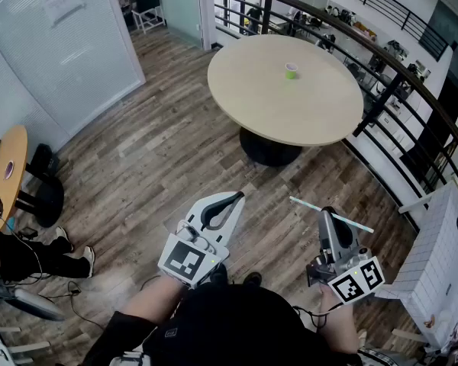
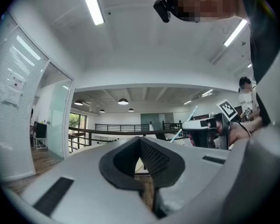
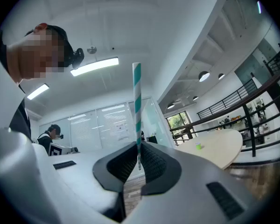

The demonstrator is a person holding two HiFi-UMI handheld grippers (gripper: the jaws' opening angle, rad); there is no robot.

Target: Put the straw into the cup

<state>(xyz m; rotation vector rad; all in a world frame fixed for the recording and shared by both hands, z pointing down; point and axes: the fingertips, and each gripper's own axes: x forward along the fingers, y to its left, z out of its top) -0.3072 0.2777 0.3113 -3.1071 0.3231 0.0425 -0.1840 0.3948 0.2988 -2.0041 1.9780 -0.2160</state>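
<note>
Right now the right gripper is pinching the striped straw, the left gripper is hanging closed and empty, and the green cup is standing well apart on the round table

the right gripper has its jaws closed on an upright teal-striped straw; right of the straw, well apart, a small green cup sits on the round counter.
</note>
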